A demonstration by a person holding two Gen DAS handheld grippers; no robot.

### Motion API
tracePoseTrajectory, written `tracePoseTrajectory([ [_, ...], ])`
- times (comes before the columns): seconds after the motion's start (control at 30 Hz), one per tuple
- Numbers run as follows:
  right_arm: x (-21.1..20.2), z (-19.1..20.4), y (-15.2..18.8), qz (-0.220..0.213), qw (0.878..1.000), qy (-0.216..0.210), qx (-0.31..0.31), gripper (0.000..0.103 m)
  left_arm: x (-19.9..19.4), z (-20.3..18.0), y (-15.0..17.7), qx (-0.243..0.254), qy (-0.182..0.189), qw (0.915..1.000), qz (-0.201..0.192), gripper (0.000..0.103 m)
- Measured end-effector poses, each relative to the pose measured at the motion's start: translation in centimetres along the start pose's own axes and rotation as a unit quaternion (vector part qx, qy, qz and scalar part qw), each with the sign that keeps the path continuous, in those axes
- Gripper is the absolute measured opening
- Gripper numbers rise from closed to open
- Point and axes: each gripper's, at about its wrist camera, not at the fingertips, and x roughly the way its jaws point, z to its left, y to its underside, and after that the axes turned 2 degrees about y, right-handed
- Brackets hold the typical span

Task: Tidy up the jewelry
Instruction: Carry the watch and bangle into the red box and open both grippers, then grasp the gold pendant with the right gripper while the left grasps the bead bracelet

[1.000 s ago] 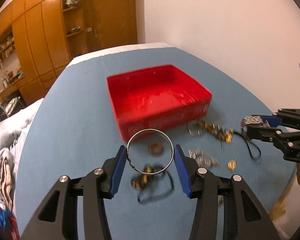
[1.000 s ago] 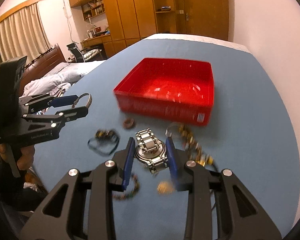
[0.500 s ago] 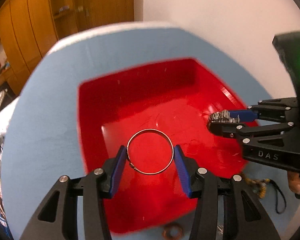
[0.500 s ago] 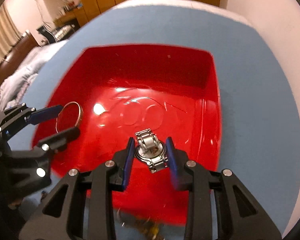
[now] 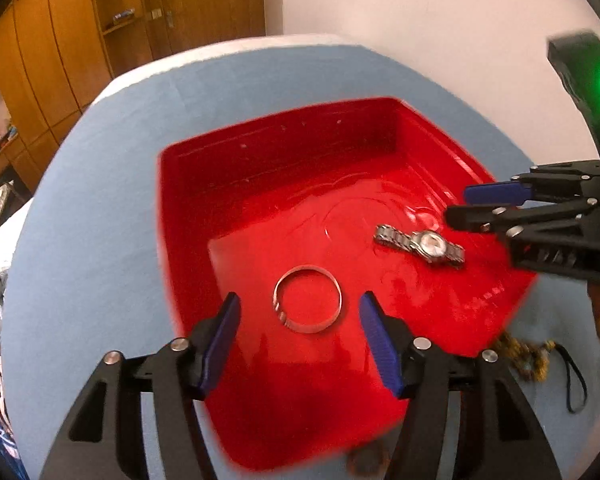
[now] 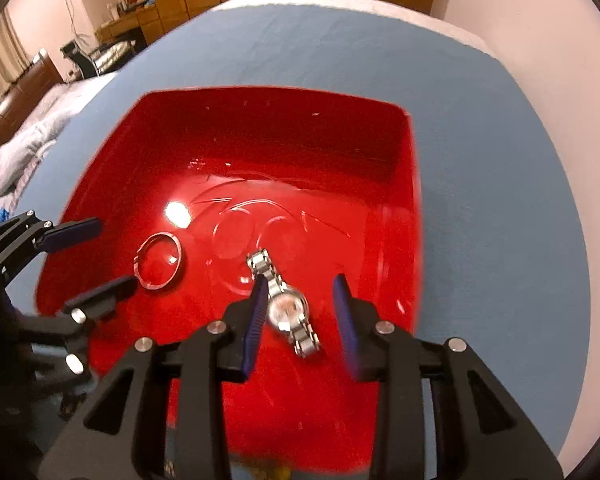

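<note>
A red tray (image 5: 188, 216) (image 6: 414, 184) sits on the blue table. A silver bangle (image 5: 308, 304) (image 6: 159, 261) lies on the tray floor. A silver watch (image 5: 420, 242) (image 6: 288, 308) lies on the tray floor to its right. My left gripper (image 5: 300, 320) (image 6: 96, 254) is open and empty above the bangle. My right gripper (image 6: 300, 300) (image 5: 460, 204) is open and empty above the watch.
More jewelry lies on the table (image 5: 100, 200) past the tray's near right corner: a gold bead chain (image 5: 524, 356) and a black cord (image 5: 572, 380). A white wall stands at the right, wooden cupboards (image 5: 60, 60) at the back, a bed (image 6: 20, 140) at the left.
Both grippers have opened. The bangle has dropped from the left gripper and the watch from the right gripper onto the tray floor.
</note>
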Motion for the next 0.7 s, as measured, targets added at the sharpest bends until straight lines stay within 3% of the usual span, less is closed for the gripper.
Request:
tracePoseTrajectory([
  [0.03,-1.3,-0.3,1.0,-0.012,1.000,-0.004,0.002,0.040,-1.5,-0.1,0.8,0.003,0.002,0.9999,-0.010,0.064],
  [0.13,-6.3,-0.6,6.1,-0.066,0.998,-0.011,-0.002,0.070,-5.7,-0.8,4.0,0.010,0.009,0.9991,-0.041,0.077],
  [0.17,-7.3,-0.7,7.4,-0.075,0.997,-0.012,-0.002,0.071,-7.1,-1.4,5.5,0.016,0.010,0.9986,-0.049,0.078],
  [0.3,-9.9,-0.3,15.1,-0.092,0.995,-0.026,0.001,0.067,-10.5,-4.3,11.1,0.033,0.043,0.9969,-0.057,0.080],
  [0.37,-9.8,0.6,19.0,-0.091,0.995,-0.040,0.004,0.052,-10.7,-6.8,13.7,0.051,0.059,0.9957,-0.050,0.080],
  [0.47,-9.1,1.8,22.8,-0.089,0.994,-0.055,0.009,0.046,-10.7,-10.3,17.2,0.080,0.077,0.9931,-0.036,0.085],
  [0.57,-8.5,3.4,24.8,-0.085,0.994,-0.073,0.014,0.046,-10.0,-12.7,19.2,0.091,0.093,0.9911,-0.025,0.092],
  [0.7,-7.6,4.3,25.2,-0.076,0.994,-0.082,0.007,0.046,-9.0,-12.9,19.8,0.078,0.110,0.9908,-0.006,0.093],
])
